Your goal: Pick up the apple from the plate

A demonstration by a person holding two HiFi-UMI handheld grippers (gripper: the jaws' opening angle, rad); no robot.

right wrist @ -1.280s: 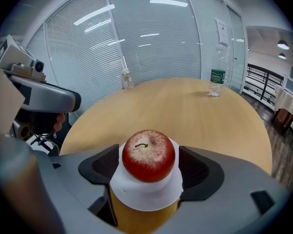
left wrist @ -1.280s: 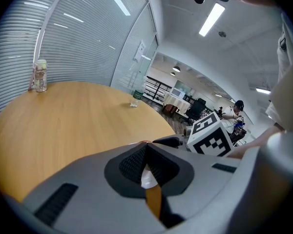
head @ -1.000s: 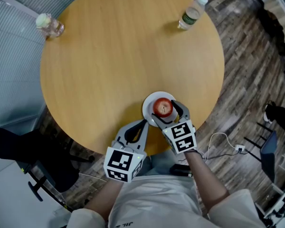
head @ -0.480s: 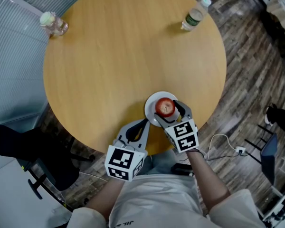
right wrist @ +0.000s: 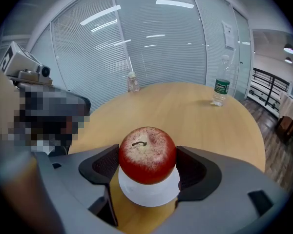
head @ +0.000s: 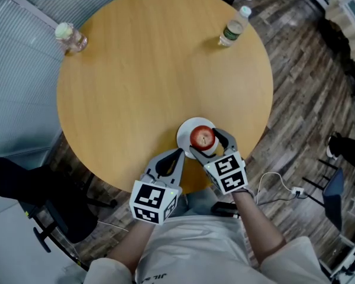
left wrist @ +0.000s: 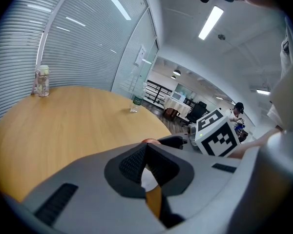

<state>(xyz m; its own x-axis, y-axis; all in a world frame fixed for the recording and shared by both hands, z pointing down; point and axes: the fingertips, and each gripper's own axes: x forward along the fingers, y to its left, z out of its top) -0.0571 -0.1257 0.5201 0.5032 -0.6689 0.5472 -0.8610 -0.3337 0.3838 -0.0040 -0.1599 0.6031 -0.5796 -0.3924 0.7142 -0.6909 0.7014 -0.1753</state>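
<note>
the apple point(head: 202, 136) sits over the small white plate point(head: 186, 129), close to the near edge of the round wooden table point(head: 160, 70). the right gripper point(head: 208, 142) has come in from the person's side, and its two dark jaws stand one on each side of the fruit. in the right gripper view the apple point(right wrist: 147, 154) is red with a pale speckled top and a short curled stem. the ribbed pads press on its left and right flanks, so the right gripper point(right wrist: 147, 165) is clamped on it. the plate point(right wrist: 149, 193) shows white directly under the apple. i cannot tell whether the apple rests on it or has lifted clear.

the left gripper point(head: 168, 161) lies just beside the plate, to its left, at the table's edge. in the left gripper view its pads meet at the tips with nothing between them, so the left gripper point(left wrist: 145, 160) is clenched on nothing.

a plastic water bottle point(head: 232, 27) with a green label stands upright at the far right of the table. a small clear bottle with a pale top point(head: 69, 37) stands at the far left edge, well apart from it.
</note>
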